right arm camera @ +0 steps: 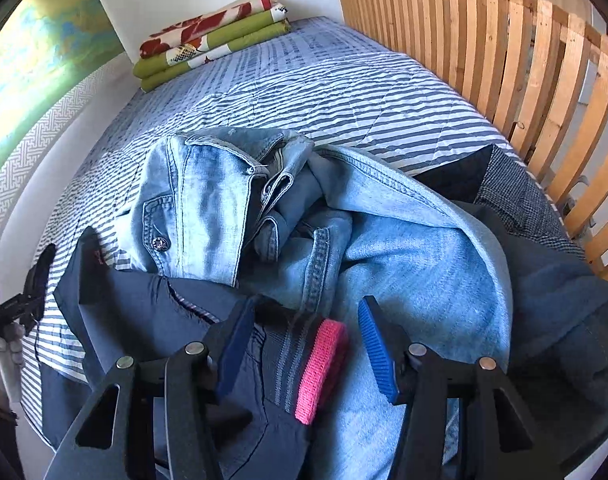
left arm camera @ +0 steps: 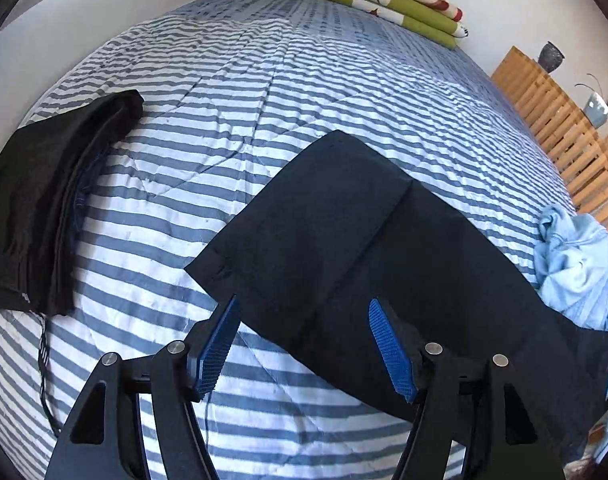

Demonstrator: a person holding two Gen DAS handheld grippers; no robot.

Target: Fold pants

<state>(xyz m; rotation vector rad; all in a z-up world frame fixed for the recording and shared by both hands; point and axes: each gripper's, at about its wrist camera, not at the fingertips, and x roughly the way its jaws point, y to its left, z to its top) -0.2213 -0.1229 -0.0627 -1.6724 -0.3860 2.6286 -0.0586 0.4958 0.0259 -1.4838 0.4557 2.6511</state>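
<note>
The left gripper point(left arm camera: 304, 344) hovers with its jaws apart and nothing clamped; the dark navy pants point(left arm camera: 364, 240) lie flat on the striped bedspread point(left arm camera: 224, 120), stretching ahead of the jaws and under the right-hand one. The right gripper point(right arm camera: 304, 344) also stands parted above a pink waistband point(right arm camera: 322, 368), with crumpled light-blue jeans point(right arm camera: 264, 216) just ahead.

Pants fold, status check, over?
Left gripper open over dark pants. Right gripper open, empty, above jeans pile. Nothing blocking.
</note>
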